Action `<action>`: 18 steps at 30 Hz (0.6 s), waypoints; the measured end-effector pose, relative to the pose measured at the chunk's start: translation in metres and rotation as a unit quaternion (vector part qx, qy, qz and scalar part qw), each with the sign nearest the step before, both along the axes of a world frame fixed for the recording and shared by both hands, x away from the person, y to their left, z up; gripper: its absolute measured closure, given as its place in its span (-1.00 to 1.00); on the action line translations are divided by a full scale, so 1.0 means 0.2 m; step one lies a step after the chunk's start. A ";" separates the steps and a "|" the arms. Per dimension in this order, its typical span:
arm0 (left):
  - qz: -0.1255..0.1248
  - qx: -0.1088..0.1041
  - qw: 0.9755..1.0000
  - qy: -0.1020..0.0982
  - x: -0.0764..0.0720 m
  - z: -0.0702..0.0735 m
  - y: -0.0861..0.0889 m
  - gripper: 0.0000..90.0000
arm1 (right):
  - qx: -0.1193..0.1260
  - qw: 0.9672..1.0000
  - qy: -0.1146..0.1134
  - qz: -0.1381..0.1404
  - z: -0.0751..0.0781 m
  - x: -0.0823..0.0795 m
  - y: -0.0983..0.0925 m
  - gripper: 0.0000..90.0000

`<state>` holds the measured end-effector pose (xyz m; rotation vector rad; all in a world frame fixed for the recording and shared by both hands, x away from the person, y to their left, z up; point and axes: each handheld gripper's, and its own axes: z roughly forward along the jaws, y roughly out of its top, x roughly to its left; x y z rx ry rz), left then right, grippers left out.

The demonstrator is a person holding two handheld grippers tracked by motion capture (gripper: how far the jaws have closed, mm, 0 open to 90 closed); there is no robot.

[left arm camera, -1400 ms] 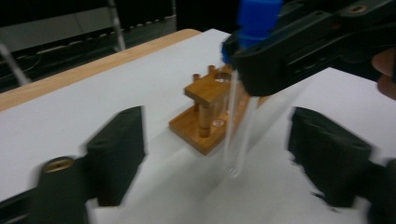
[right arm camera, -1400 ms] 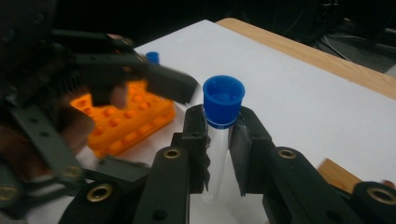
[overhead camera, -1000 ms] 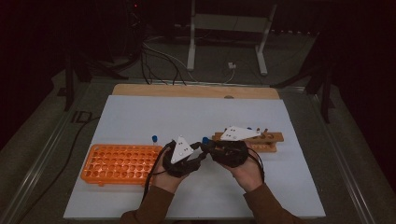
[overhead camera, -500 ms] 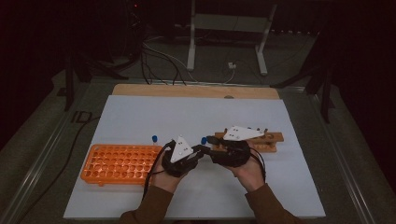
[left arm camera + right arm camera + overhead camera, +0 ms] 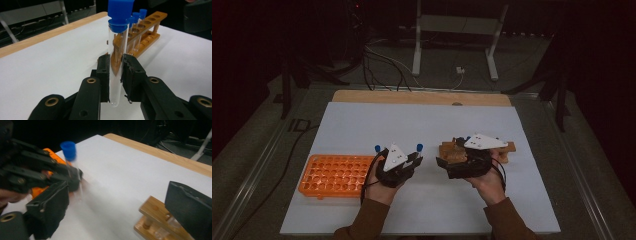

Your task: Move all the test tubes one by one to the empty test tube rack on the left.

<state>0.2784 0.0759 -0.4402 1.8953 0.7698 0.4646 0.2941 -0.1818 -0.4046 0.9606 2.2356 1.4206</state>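
Note:
My left gripper point(image 5: 416, 159) point(image 5: 115, 60) is shut on a clear test tube point(image 5: 117, 50) with a blue cap point(image 5: 419, 147), held upright just above the white mat. My right gripper point(image 5: 446, 167) point(image 5: 120, 192) sits a short way to its right, beside the wooden rack point(image 5: 507, 149) point(image 5: 147, 32). Its jaws have just been opening and stand wide apart with nothing between them. In the right gripper view the left gripper point(image 5: 75, 176) shows holding the capped tube point(image 5: 68, 149). The wooden rack holds a few blue-capped tubes point(image 5: 136, 16).
An orange tube rack point(image 5: 332, 175) lies left of my left hand, with a blue-capped tube point(image 5: 377, 148) at its far right corner. A white mat point(image 5: 427, 120) covers the table. A wooden strip point(image 5: 422, 97) runs along its far edge, with cables and a stand beyond.
The two grippers were close together around the tube. The right gripper has let go and drawn off slightly to the right. The left gripper keeps the tube.

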 end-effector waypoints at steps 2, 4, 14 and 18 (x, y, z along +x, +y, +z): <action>0.004 -0.002 1.000 0.001 0.00 0.00 0.02 0.71 | -0.002 1.000 0.000 -0.003 -0.01 0.00 -0.02 -0.94; 0.008 -0.002 1.000 0.002 0.00 0.00 0.04 0.71 | -0.005 1.000 0.000 -0.013 -0.01 0.00 -0.05 -0.97; 0.030 -0.001 1.000 0.003 0.00 -0.01 0.14 0.71 | 0.002 0.998 -0.010 -0.062 -0.03 0.02 -0.18 -1.00; 0.042 -0.005 0.999 0.003 0.00 -0.01 0.19 0.71 | 0.004 0.997 -0.012 -0.080 -0.03 0.02 -0.24 -1.00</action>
